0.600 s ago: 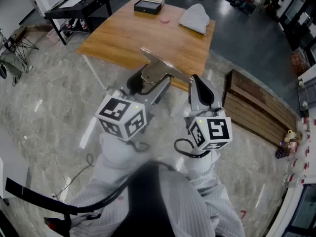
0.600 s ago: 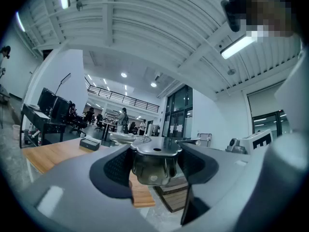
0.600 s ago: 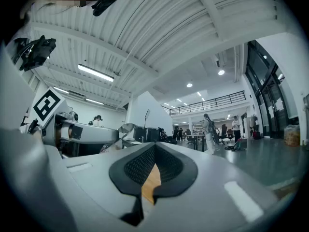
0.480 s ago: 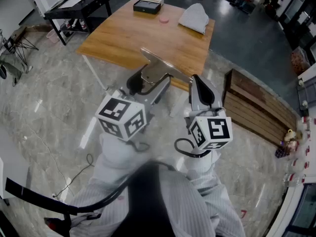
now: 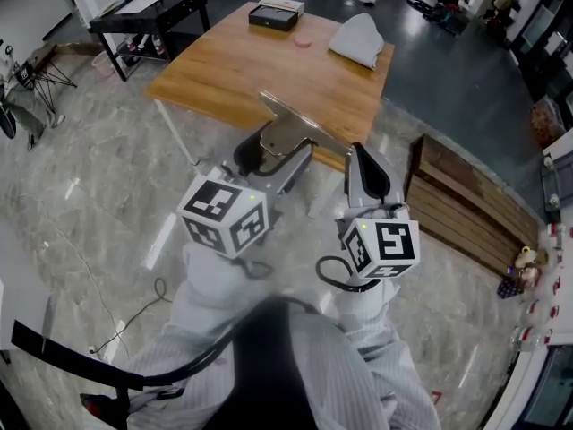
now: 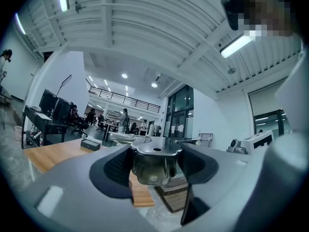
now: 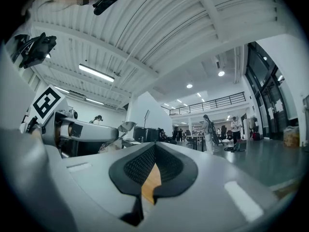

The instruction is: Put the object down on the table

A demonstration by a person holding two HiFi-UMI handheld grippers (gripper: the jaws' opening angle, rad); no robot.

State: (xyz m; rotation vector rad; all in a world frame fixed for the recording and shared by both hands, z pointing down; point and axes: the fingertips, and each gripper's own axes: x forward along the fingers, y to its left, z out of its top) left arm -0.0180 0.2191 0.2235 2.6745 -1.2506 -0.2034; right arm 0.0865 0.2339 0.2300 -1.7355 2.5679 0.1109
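Note:
My left gripper (image 5: 283, 153) is shut on a shiny metal object (image 5: 288, 129), a small steel vessel with a flat plate on top, held in the air before the near edge of the wooden table (image 5: 242, 74). In the left gripper view the metal object (image 6: 153, 163) fills the gap between the dark pads (image 6: 115, 168), which press on both its sides. My right gripper (image 5: 363, 163) hovers just right of it, jaws together and nothing between them. In the right gripper view the right gripper (image 7: 153, 172) shows only a narrow slit, and the metal object (image 7: 119, 129) is at the left.
On the table's far end lie a black box (image 5: 276, 13), a small pink disc (image 5: 303, 40) and a white cloth (image 5: 358, 38). A dark desk (image 5: 152, 9) stands at the far left. Wooden planks (image 5: 466, 206) lie on the floor at the right.
Both grippers and the metal object keep the same pose. The whole scene has slid slightly in the head view.

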